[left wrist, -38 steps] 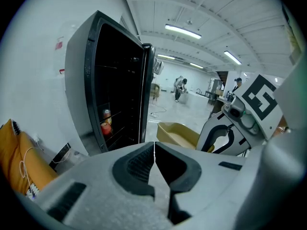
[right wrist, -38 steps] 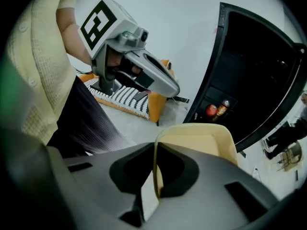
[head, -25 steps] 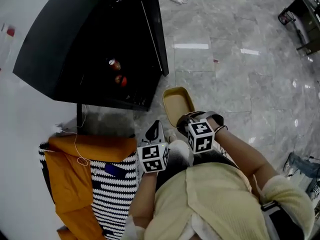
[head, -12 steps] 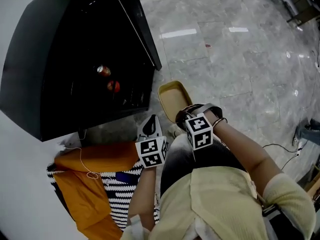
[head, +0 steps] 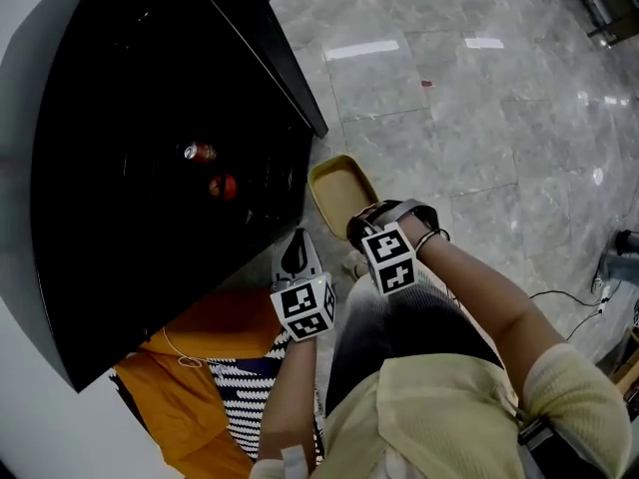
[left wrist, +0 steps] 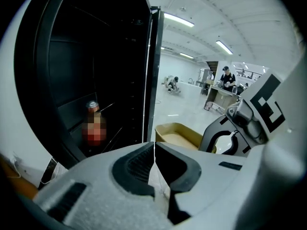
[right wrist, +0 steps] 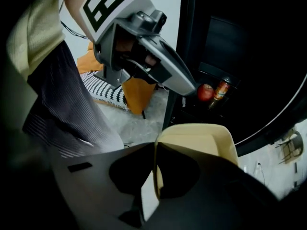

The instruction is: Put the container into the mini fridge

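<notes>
Faced the open fridge [head: 150, 168], dark inside, ahead and to the left of both grippers. Held the container [head: 334, 190] out in front of the right gripper [head: 361, 230], jaws clamped on its near wall, its far end just short of the fridge mouth and not yet inside. Carried nothing in the left gripper [head: 297, 257], jaws pressed together, just left of the right one. Made out a can [head: 199, 152] and an apple [head: 222, 186] side by side on a shelf, beyond the container and to its left. Judged the step as the carry-in: best done level, swung left toward the opening, slid onto bare shelf clear of can and apple, and let go only once the base sat flat.
</notes>
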`<state>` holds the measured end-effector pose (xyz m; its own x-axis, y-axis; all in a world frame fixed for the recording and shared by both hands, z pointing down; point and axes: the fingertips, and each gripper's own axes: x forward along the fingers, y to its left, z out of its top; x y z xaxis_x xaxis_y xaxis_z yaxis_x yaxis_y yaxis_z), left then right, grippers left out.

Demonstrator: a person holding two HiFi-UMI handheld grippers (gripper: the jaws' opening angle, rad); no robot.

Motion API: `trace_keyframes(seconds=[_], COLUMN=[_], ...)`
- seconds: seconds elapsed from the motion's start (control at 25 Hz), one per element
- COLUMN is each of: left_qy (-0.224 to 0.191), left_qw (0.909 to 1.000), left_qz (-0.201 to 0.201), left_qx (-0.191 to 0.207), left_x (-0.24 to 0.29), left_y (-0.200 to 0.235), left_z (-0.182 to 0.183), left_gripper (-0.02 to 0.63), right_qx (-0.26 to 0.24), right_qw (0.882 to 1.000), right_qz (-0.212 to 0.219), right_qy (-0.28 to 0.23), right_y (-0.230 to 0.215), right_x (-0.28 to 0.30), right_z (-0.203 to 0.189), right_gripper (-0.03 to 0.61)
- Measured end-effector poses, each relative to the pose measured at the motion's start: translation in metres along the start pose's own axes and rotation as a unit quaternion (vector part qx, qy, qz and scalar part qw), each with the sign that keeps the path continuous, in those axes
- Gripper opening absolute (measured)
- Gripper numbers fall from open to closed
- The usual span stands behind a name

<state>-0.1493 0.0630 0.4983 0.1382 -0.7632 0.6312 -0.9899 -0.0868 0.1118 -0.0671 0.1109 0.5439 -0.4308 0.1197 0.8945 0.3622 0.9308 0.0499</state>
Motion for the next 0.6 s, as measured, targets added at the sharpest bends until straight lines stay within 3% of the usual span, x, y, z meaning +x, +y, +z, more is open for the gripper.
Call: trace_keyframes(seconds=[0.4,0.6], left_qy=[0.012,0.014], left_qw=[0.9982,0.9976], left_qz=[0.039,0.052], left_qx=[-0.043,-0.044], left_x=[0.058,0.084], left_y=[0.031,0.041], left_z=[-0.019,-0.024], left_gripper=[0.026,0.026], right_qx=[-0.051,-0.063], right_qw=[0.998,0.997], right_qz=[0.023,0.028], right_qy=[-0.009,-0.019], right_y=[-0.047,-0.066], right_x=[0.061,0.089], right_z=[-0.014,-0.019], right_gripper=[0.031,0.031])
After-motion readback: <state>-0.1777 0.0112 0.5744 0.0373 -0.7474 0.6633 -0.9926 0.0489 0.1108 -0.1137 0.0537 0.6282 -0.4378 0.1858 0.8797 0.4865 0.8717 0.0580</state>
